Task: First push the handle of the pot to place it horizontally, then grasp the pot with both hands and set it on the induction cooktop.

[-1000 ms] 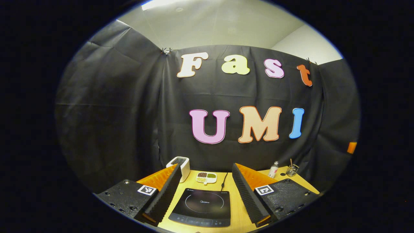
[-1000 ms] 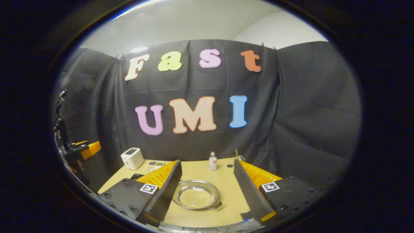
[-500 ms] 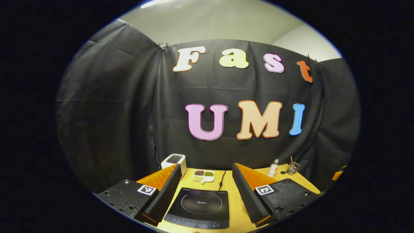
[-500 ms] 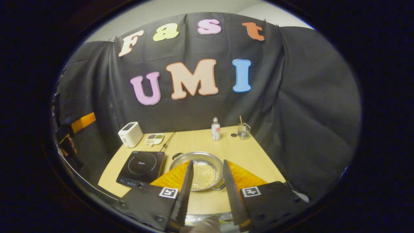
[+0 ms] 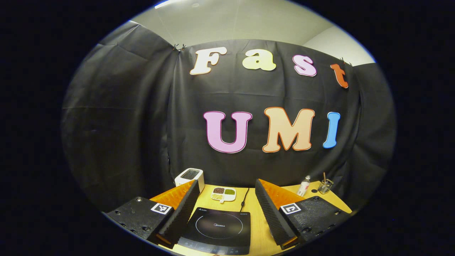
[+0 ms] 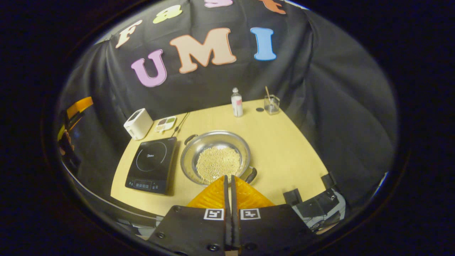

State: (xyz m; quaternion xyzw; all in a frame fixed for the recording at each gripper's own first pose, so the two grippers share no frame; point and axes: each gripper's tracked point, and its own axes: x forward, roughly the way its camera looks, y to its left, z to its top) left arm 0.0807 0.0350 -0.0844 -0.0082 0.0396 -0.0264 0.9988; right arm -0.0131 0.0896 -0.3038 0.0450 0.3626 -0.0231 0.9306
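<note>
Pot: round, shallow, shiny metal; floor covered with small pale beads. Two dark loop handles, one on the rim at 10 o'clock, one at 4 o'clock. Stands on the yellow table, just beside the induction cooktop, which lies at its 9 o'clock.

Right gripper: fingers pressed together, nothing between them; tips over the pot's near rim at 6 o'clock.

Left gripper: fingers spread wide, empty, above the cooktop.

Table far edge: white toaster, divided dish, bottle, glass.
</note>
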